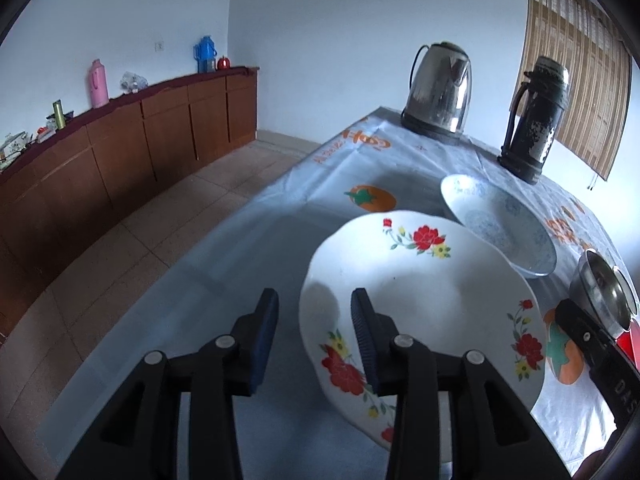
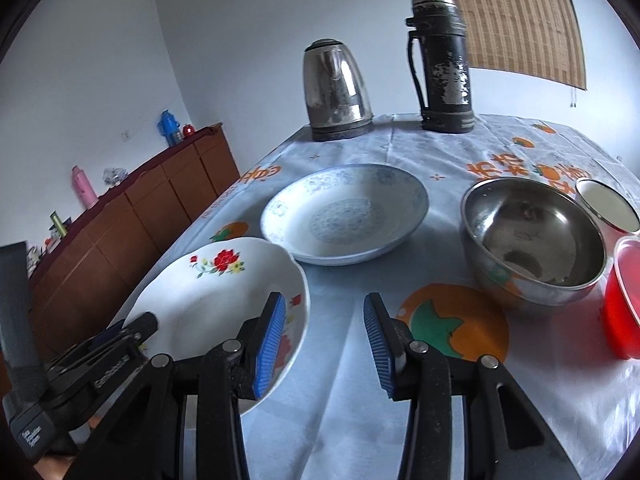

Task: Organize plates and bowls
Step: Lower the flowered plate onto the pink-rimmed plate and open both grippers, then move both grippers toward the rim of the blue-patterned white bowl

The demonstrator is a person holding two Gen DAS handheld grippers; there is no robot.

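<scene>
A white plate with red flowers (image 1: 420, 292) (image 2: 216, 292) lies near the table's left edge. My left gripper (image 1: 315, 298) is open and straddles the plate's left rim, one finger inside the plate and one outside, with clear gaps to both pads. In the right wrist view that gripper (image 2: 136, 330) shows at the plate's near-left rim. My right gripper (image 2: 325, 300) is open; its left finger hangs over the plate's right rim, and only tablecloth shows between the jaws. A blue-patterned plate (image 1: 500, 224) (image 2: 344, 216) sits behind the floral one. A steel bowl (image 2: 532, 240) (image 1: 604, 292) stands to the right.
A steel kettle (image 2: 336, 88) and a black thermos (image 2: 444, 64) stand at the table's far end. A red container (image 2: 624, 300) and a white enamel cup (image 2: 608, 204) sit at the right edge. A brown sideboard (image 1: 120, 148) runs along the left wall across tiled floor.
</scene>
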